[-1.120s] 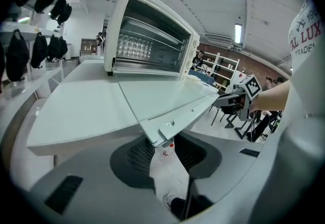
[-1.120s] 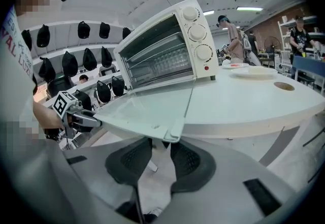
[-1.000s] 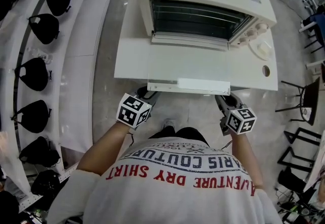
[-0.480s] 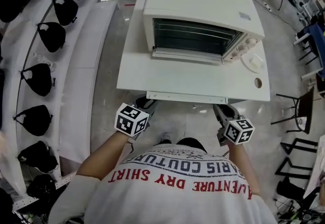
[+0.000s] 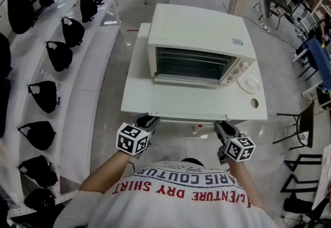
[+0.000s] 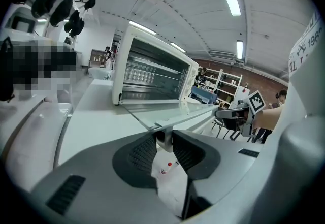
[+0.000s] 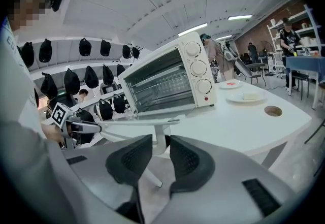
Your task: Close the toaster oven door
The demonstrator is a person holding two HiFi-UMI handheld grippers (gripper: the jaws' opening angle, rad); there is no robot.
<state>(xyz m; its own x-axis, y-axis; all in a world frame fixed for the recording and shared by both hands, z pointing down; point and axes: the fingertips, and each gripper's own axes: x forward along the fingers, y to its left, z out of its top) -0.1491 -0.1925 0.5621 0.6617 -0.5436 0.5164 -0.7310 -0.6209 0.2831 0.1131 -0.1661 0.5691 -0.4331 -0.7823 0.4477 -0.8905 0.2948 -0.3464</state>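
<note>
A white toaster oven [image 5: 199, 41] stands on a white table [image 5: 135, 92] with its glass door [image 5: 186, 100] folded down flat toward me. The door handle [image 5: 189, 117] runs along the door's front edge. My left gripper [image 5: 148, 121] is at the handle's left end; its jaws are closing, and the pads sit against the handle post [image 6: 164, 136]. My right gripper [image 5: 221, 127] is at the right end, shut on the other handle post [image 7: 159, 141]. In the gripper views, the left gripper [image 6: 163, 149] and the right gripper [image 7: 161, 159] each look up at the door's underside.
A plate [image 5: 249, 84] and a round hole [image 5: 254, 103] are on the table right of the oven. Curved shelves with black caps [image 5: 59, 56] run along the left. Dark chairs [image 5: 305, 118] stand at the right. A red-capped marker [image 6: 167, 167] lies on the floor.
The head view has pulled back and shows more of the room. Both grippers have stayed at the door's front edge. The door is still folded down flat.
</note>
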